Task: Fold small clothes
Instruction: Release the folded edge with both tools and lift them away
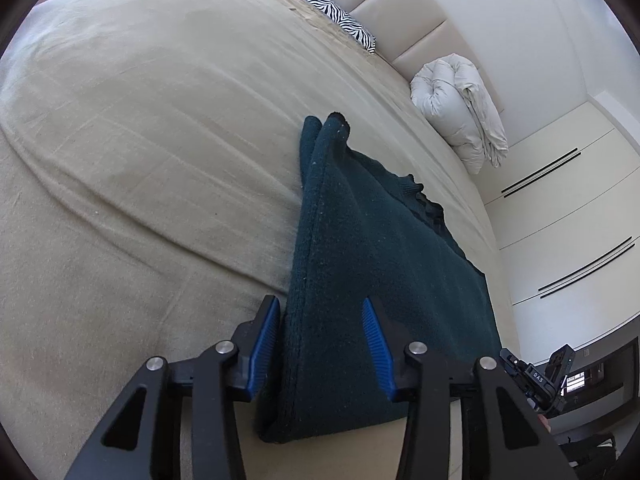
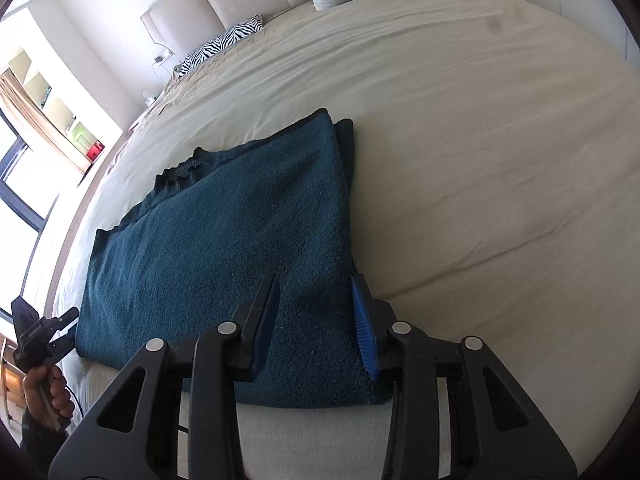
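Observation:
A dark teal knitted garment (image 1: 372,264) lies folded flat on the beige bed sheet (image 1: 140,160). It also shows in the right wrist view (image 2: 240,248). My left gripper (image 1: 320,320) is open, its blue pads (image 1: 266,344) standing on either side of the garment's near left edge. My right gripper (image 2: 316,300) is open over the garment's near right corner, with its blue pad (image 2: 364,336) at the right edge. The left gripper (image 2: 66,332) shows at the garment's far side in the right wrist view, held by a hand (image 2: 44,396).
A zebra-print pillow (image 1: 336,16) and a rolled white duvet (image 1: 460,108) lie by the padded headboard (image 1: 400,12). White wardrobe doors (image 1: 568,216) stand past the bed's edge. A window and shelves (image 2: 36,128) are on the other side.

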A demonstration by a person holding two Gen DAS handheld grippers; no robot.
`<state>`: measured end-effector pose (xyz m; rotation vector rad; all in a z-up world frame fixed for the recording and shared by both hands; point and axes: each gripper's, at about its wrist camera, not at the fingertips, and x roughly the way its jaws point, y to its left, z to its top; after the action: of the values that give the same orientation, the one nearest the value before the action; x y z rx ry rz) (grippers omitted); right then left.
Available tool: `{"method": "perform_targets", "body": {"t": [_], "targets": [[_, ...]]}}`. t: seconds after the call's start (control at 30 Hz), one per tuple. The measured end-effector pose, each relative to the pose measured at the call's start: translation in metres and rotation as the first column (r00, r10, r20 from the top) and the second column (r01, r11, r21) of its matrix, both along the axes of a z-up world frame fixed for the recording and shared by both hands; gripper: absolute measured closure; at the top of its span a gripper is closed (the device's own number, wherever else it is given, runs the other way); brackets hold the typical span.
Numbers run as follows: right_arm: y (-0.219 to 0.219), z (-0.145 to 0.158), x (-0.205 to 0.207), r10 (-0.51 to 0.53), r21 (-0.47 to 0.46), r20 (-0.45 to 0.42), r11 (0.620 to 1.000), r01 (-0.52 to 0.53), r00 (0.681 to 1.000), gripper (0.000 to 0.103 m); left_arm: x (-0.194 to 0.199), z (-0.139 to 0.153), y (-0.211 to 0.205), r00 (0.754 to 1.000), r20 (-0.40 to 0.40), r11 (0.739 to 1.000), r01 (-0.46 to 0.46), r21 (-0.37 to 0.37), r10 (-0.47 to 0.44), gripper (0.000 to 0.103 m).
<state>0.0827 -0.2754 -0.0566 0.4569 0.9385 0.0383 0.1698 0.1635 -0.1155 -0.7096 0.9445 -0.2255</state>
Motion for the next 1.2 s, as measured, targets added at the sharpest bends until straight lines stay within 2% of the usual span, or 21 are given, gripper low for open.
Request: {"method": "perform_targets", "body": {"t": [0.07, 0.17, 0.27, 0.33, 0.37, 0.47, 0.6, 0.7, 0.87, 1.03, 1.13, 1.2], "targets": [[0.001, 0.002, -0.004, 0.003, -0.008, 0.005, 1.0, -0.003, 1.0, 0.069, 0.0, -0.002, -0.001, 1.0, -0.004, 1.0, 0.0, 0.01, 0.0, 0.064], [0.002, 0.001, -0.007, 0.007, -0.025, -0.004, 1.0, -0.007, 1.0, 0.08, 0.001, -0.002, -0.003, 1.0, -0.009, 0.999, 0.005, 0.035, -0.004, 0.069], [-0.001, -0.003, -0.008, 0.004, -0.021, -0.015, 1.0, -0.004, 1.0, 0.085, 0.001, -0.001, -0.007, 1.0, -0.009, 0.998, 0.014, 0.059, -0.014, 0.069], [-0.005, -0.005, -0.01, -0.012, -0.006, -0.016, 1.0, 0.012, 1.0, 0.091, 0.001, 0.0, -0.008, 1.0, -0.013, 0.997, 0.016, 0.071, -0.015, 0.073], [-0.006, -0.005, -0.011, -0.02, 0.001, -0.016, 1.0, 0.02, 1.0, 0.096, 0.001, -0.001, -0.008, 1.0, -0.016, 0.997, 0.015, 0.076, -0.014, 0.079], [-0.011, -0.007, -0.012, -0.041, 0.021, -0.026, 0.999, 0.042, 0.999, 0.098, 0.002, -0.003, -0.007, 1.0, -0.021, 0.997, 0.018, 0.077, -0.016, 0.086], [-0.016, -0.009, -0.015, -0.062, 0.057, -0.034, 0.996, 0.064, 0.998, 0.098, 0.003, -0.001, -0.008, 0.999, -0.018, 0.995, 0.034, 0.098, -0.033, 0.089], [-0.021, -0.012, -0.018, -0.08, 0.1, -0.046, 0.991, 0.084, 0.996, 0.098, 0.004, -0.001, -0.008, 0.999, -0.02, 0.994, 0.043, 0.099, -0.041, 0.089], [-0.022, -0.017, -0.022, -0.079, 0.107, -0.054, 0.991, 0.085, 0.995, 0.098, 0.006, -0.005, -0.006, 0.999, -0.023, 0.994, 0.051, 0.096, -0.049, 0.09], [-0.026, -0.027, -0.019, -0.068, 0.152, -0.066, 0.985, 0.077, 0.996, 0.097, 0.007, -0.007, -0.003, 0.999, -0.026, 0.997, 0.046, 0.068, -0.045, 0.089], [-0.03, -0.026, -0.02, -0.076, 0.19, -0.074, 0.978, 0.089, 0.994, 0.096, 0.004, -0.005, 0.002, 0.999, -0.029, 0.997, 0.036, 0.064, -0.034, 0.081], [-0.032, -0.022, -0.022, -0.088, 0.192, -0.074, 0.976, 0.101, 0.993, 0.092, 0.001, 0.003, 0.004, 0.999, -0.035, 0.995, 0.015, 0.098, -0.012, 0.073]]}}
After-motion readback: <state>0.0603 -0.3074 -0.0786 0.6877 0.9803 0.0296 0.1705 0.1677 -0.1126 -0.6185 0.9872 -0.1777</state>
